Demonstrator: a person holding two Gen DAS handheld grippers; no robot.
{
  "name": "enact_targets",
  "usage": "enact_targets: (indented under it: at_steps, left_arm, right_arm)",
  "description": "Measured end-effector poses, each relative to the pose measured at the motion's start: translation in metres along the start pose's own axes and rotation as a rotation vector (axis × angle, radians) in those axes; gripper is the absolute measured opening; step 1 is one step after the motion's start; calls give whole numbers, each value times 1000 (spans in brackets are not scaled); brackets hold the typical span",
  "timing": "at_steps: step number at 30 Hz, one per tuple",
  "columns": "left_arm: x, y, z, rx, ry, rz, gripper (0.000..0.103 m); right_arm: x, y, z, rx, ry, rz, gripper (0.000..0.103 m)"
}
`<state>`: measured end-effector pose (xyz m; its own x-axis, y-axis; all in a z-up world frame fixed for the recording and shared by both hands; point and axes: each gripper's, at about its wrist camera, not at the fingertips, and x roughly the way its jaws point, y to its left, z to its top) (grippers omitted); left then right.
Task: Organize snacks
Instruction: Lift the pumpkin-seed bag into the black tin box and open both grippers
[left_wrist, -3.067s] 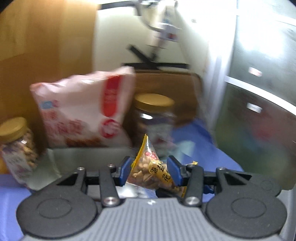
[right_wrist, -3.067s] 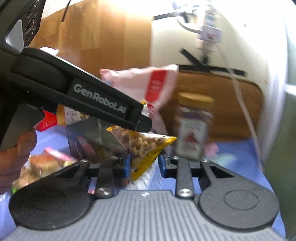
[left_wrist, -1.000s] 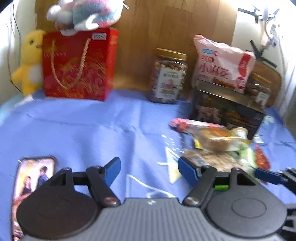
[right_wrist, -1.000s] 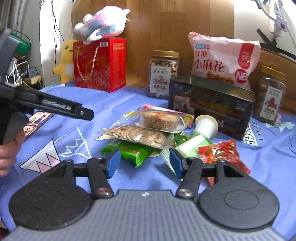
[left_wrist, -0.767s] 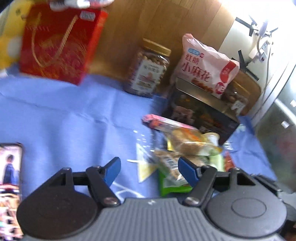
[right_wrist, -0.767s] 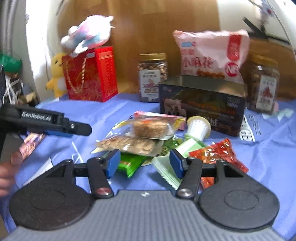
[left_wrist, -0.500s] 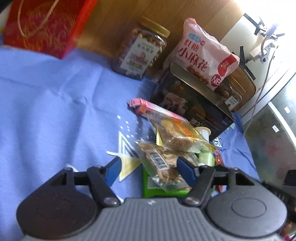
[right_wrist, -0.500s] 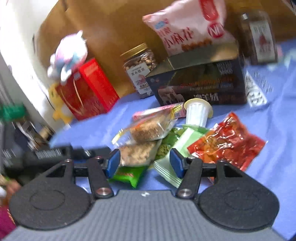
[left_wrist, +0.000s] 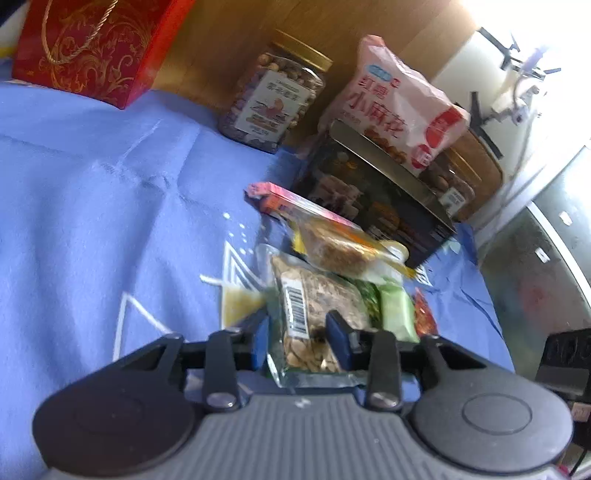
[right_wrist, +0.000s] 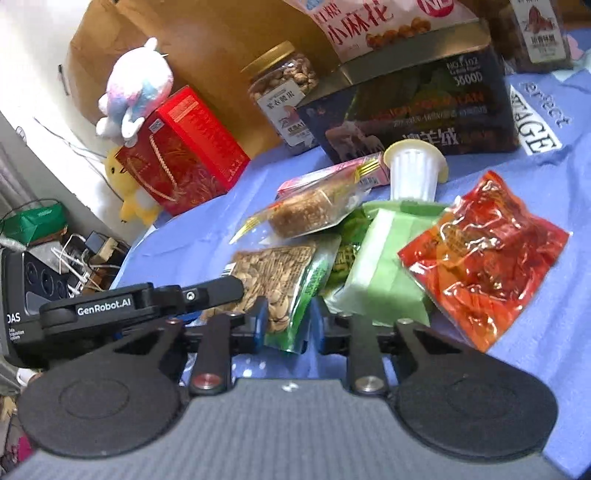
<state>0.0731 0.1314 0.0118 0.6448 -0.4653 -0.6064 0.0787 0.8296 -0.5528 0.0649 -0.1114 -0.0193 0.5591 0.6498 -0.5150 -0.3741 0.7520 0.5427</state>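
Observation:
A pile of snack packs lies on the blue cloth (left_wrist: 92, 206). A clear pack of seeds (left_wrist: 314, 314) with a barcode lies nearest; my left gripper (left_wrist: 299, 343) has closed its blue fingers around its near end. In the right wrist view the same seed pack (right_wrist: 273, 280) sits between the fingers of my right gripper (right_wrist: 288, 325), which have narrowed on its green-edged corner. The left gripper (right_wrist: 147, 299) reaches in from the left there. Behind lie a cake pack (right_wrist: 314, 210), a pale green pack (right_wrist: 384, 266), a red pack (right_wrist: 484, 266) and a white cup (right_wrist: 413, 173).
A dark open box (right_wrist: 417, 107) stands behind the pile, with a pink bag (left_wrist: 399, 110) leaning behind it. Nut jars (left_wrist: 277, 96) stand at the wooden back wall. A red gift bag (left_wrist: 88, 44) and plush toys (right_wrist: 136, 88) stand at the left. Cables lie off the table's left edge.
Both grippers, which held yellow peanut packs earlier, came back open and empty, moved down onto the pile and narrowed their fingers around the seed pack.

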Motion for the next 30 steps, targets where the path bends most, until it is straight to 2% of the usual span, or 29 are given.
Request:
enact_targets:
  at_steps: [3, 6, 7, 11, 13, 15, 16, 17, 18, 20, 22, 24, 26, 27, 28, 30]
  left_arm:
    - [-8, -10, -12, 27, 8, -34, 26]
    - [-10, -23, -24, 70, 24, -41, 23]
    - [-9, -26, -28, 76, 35, -40, 23]
    - [-9, -30, -42, 103, 45, -5, 24]
    - [-8, -28, -44, 88, 55, -8, 25]
    - [-8, -29, -43, 82, 55, -10, 27]
    - [-8, -29, -42, 80, 57, -11, 35]
    - [-6, -30, -42, 75, 60, -14, 46]
    - [-5, -30, -41, 67, 59, -26, 51]
    - [-3, -31, -41, 62, 57, -44, 55]
    - [1, -33, -41, 62, 62, -63, 55]
    - [11, -36, -40, 62, 72, -79, 51]
    - [18, -41, -40, 84, 80, -81, 34]
    - [20, -43, -41, 96, 78, -64, 32]
    - [20, -45, -42, 114, 76, -56, 30]
    - [18, -40, -42, 104, 89, -77, 26]
  right_arm:
    - [-12, 13, -4, -73, -15, 44, 3]
    - [-23, 30, -18, -199, -41, 6, 3]
    - [-27, 33, -24, -229, -53, -6, 7]
    - [-41, 20, -36, -248, -93, -61, 11]
    - [-45, 6, -39, -225, -100, -97, 20]
    - [-46, -6, -40, -190, -95, -124, 49]
    - [-47, -12, -41, -181, -90, -134, 52]
    - [-47, -15, -42, -183, -84, -142, 52]
    - [-43, -18, -42, -184, -72, -152, 52]
    - [-40, -23, -42, -179, -69, -144, 53]
    - [-37, -21, -42, -197, -70, -123, 64]
    - [-31, -12, -46, -250, -68, -112, 76]
    - [-23, 0, -53, -342, -73, -137, 85]
    - [-19, 6, -57, -381, -78, -162, 89]
    - [-17, 11, -60, -415, -78, -184, 90]
    - [-17, 13, -61, -444, -71, -163, 91]
